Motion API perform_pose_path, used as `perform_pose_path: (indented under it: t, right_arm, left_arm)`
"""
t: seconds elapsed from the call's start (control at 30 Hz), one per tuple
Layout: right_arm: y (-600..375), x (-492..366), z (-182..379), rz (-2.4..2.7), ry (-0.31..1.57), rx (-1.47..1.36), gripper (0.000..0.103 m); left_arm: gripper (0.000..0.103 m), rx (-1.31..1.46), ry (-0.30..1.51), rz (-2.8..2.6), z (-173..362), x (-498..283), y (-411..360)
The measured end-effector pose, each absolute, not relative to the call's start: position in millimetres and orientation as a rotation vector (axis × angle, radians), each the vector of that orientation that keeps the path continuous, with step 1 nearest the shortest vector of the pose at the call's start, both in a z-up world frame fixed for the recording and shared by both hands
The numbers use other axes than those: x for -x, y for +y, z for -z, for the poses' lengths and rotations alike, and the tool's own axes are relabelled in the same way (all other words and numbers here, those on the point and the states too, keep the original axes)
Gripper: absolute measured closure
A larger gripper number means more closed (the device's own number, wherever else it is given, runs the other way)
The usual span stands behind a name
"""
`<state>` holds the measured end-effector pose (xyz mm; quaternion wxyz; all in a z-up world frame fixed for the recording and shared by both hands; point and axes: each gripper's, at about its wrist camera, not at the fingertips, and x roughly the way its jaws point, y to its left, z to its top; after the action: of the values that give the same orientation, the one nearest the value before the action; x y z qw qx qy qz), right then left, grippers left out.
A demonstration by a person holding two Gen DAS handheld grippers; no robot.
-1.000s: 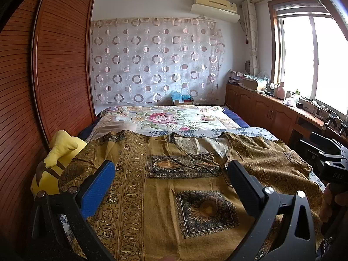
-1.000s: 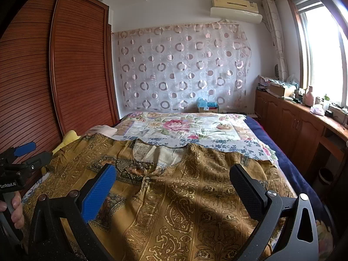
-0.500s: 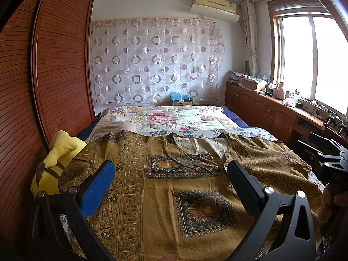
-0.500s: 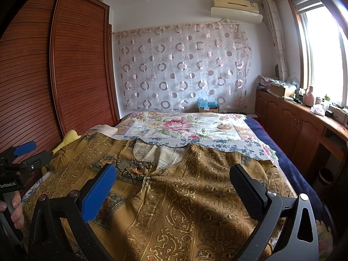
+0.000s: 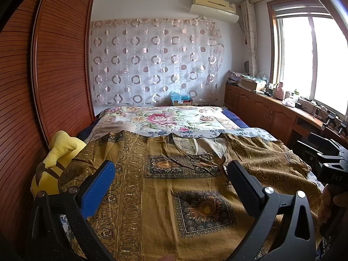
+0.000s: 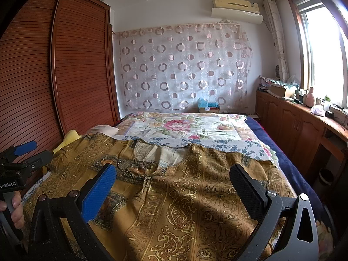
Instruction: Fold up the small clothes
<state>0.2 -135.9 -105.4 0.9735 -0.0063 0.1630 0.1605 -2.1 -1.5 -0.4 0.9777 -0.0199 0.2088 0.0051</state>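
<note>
The golden garment (image 5: 178, 187) lies flat on the bed (image 5: 195, 117), neckline far; left gripper (image 5: 169, 187) and right gripper (image 6: 171, 189) hover released, seemingly equally near.

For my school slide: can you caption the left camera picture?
Open left tool hovers above a golden patterned garment spread flat on the bed.

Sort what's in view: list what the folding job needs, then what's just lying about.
Job: brown patterned garment, left gripper, right gripper, bed.

Lying about: yellow plush toy, floral quilt, blue-topped box, windowsill clutter.
</note>
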Motion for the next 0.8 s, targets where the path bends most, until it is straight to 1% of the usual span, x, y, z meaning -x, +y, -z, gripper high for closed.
perform_pose_path:
  t: [0.37, 0.8]
  right_arm:
    - [-129, -11, 114, -0.352, 0.36, 0.021, 0.0]
    - [-123, -23, 121, -0.402, 0.432, 0.043, 0.0]
  left_arm:
    - [0.0, 0.047, 0.458, -0.015, 4, 1, 0]
    - [0.0, 0.049, 0.545, -0.082, 32, -10, 53]
